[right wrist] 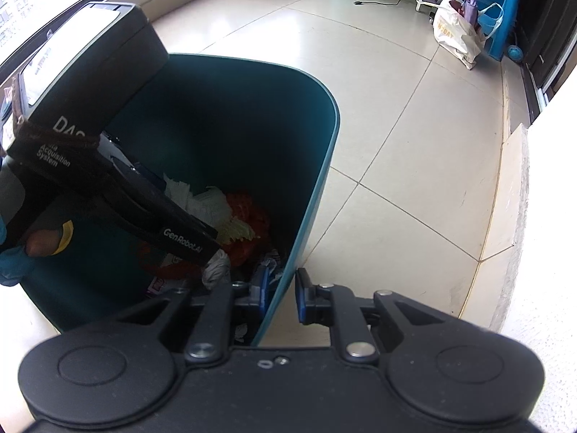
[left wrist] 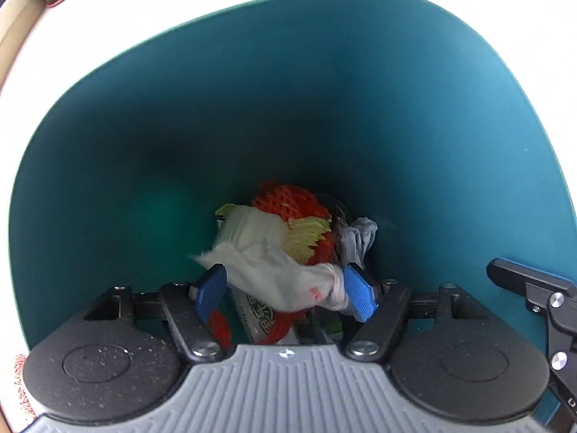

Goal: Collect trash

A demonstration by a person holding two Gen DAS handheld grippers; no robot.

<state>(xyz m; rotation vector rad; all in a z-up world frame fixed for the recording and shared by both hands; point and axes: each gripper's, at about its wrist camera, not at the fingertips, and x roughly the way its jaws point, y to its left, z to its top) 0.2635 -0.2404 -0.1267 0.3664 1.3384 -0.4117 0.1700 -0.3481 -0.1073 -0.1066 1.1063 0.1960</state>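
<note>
Left gripper (left wrist: 286, 290) gapes inside the teal bin (left wrist: 108, 144), white tissue (left wrist: 285, 274) apparently loose between (blurred); right gripper (right wrist: 281, 294) straddles the bin's near rim, open.

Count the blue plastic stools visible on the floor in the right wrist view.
1. The blue stool stands at the far right of the tiled floor, behind a cream shopping bag leaning against it. More may be hidden beyond the frame edges.

Left tool (left wrist: 286, 294) spread, white tissue (left wrist: 285, 274) between, teal bin (left wrist: 288, 90)
</note>
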